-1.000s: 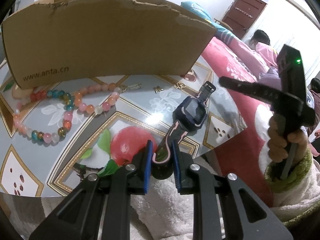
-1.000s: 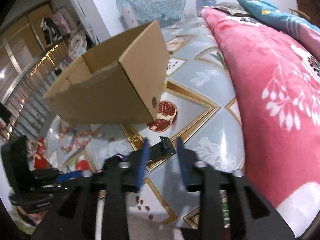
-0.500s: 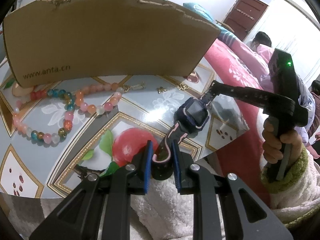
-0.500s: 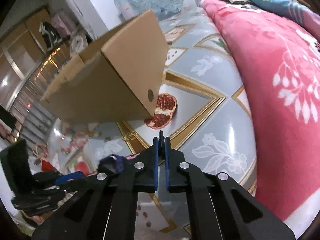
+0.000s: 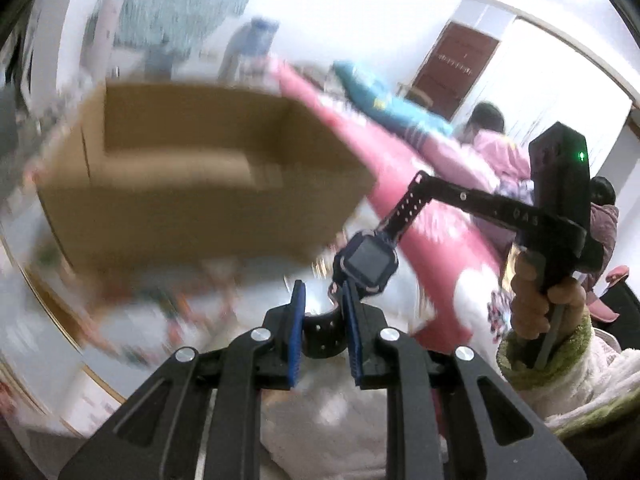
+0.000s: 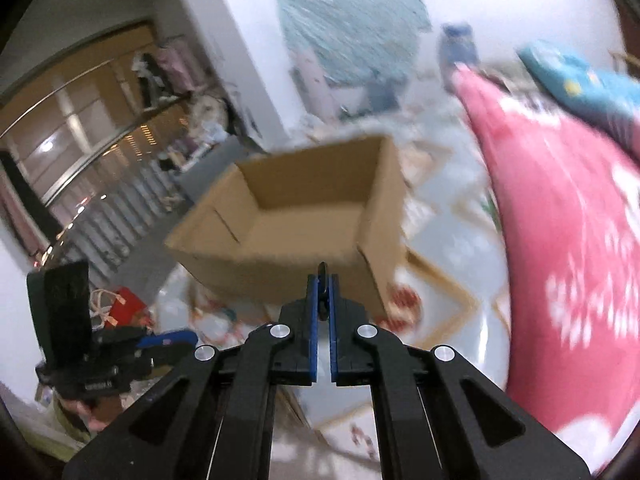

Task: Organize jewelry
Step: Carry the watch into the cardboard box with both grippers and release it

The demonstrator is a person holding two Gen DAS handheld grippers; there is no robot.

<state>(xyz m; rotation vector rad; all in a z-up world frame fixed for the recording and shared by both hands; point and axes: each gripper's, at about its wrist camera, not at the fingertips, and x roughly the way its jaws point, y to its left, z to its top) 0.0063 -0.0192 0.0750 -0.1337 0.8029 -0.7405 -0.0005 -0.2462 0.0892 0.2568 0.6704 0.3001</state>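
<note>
A dark blue smartwatch [image 5: 368, 262] with a square face hangs in the air, stretched between both grippers. My left gripper [image 5: 322, 312] is shut on the curled near strap [image 5: 322, 334]. My right gripper [image 5: 420, 179] is shut on the tip of the perforated far strap [image 5: 404, 210]. In the right wrist view only the strap tip [image 6: 322, 270] pokes out between the pressed pads of the right gripper [image 6: 322, 285]. The open cardboard box [image 5: 200, 184] stands just behind the watch, and its inside [image 6: 312, 208] looks bare. The left gripper [image 6: 166, 338] shows at lower left.
A pink flowered quilt [image 6: 560, 240] lies along the right side of the patterned tabletop [image 6: 452, 248]. Blurred beads [image 5: 176, 300] lie on the table below the box. People sit at the far right [image 5: 492, 140]. A red thing [image 6: 126, 300] lies at left.
The right gripper has shut on the far strap end. Both grippers have risen and lifted the watch off the table, so the box's open top now shows.
</note>
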